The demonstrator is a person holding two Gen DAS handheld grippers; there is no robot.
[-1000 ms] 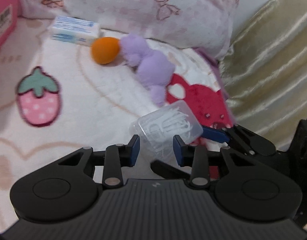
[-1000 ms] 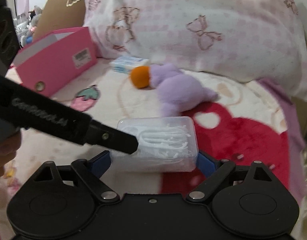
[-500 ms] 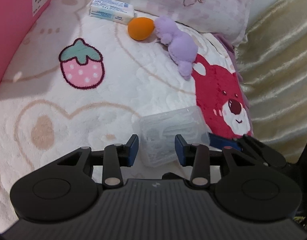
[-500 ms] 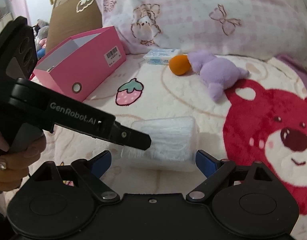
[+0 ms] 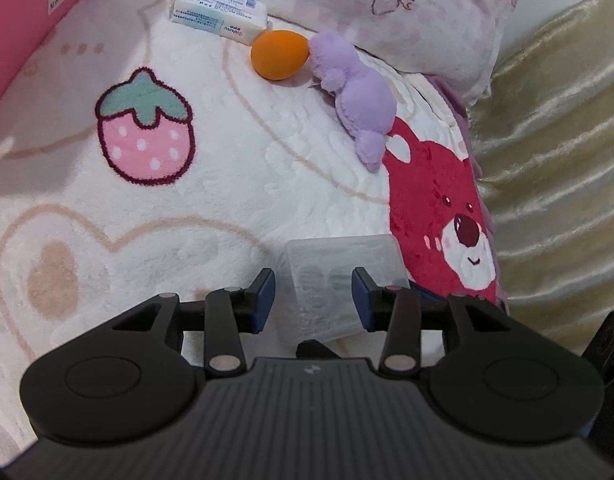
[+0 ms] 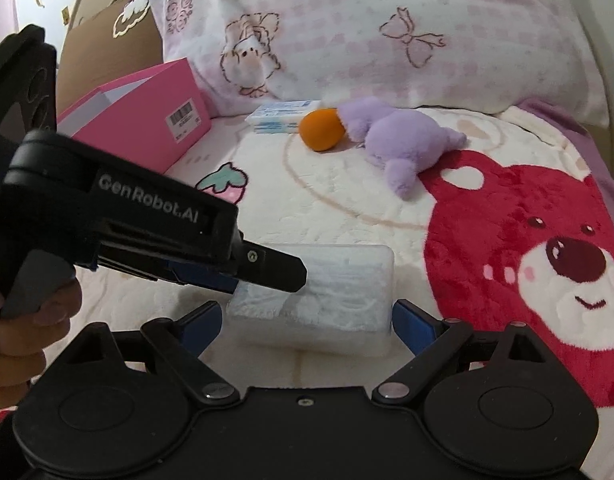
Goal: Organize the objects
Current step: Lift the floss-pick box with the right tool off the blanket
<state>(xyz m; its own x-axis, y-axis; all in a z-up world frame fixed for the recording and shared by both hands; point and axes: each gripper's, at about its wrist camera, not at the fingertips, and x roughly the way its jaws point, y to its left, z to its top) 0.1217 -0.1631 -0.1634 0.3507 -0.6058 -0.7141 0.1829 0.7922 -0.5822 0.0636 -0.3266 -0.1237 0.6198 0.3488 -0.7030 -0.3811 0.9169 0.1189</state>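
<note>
A clear plastic box (image 6: 347, 280) of white floss picks sits low over the blanket near its front. My right gripper (image 6: 307, 320) spans its length, with a blue pad against each short end. My left gripper (image 5: 313, 296) reaches in from the left. Its jaws are opening, with the box (image 5: 343, 256) between them and a gap showing at the left pad. In the right wrist view its upper finger (image 6: 283, 270) lies over the box's top left part. An orange ball (image 5: 279, 54) touches a purple plush toy (image 5: 359, 92) farther back.
A white and blue packet (image 5: 219, 14) lies by the pillow (image 6: 387, 32). A pink file box (image 6: 147, 120) stands at the left, with cardboard (image 6: 107, 48) behind it. Gold fabric (image 5: 547, 160) borders the blanket (image 5: 227, 160) on the right. A hand (image 6: 23, 344) holds the left gripper.
Both grippers have come back and down with the clear box, so the ball and plush look farther off. The left gripper's pads have parted a little from the box.
</note>
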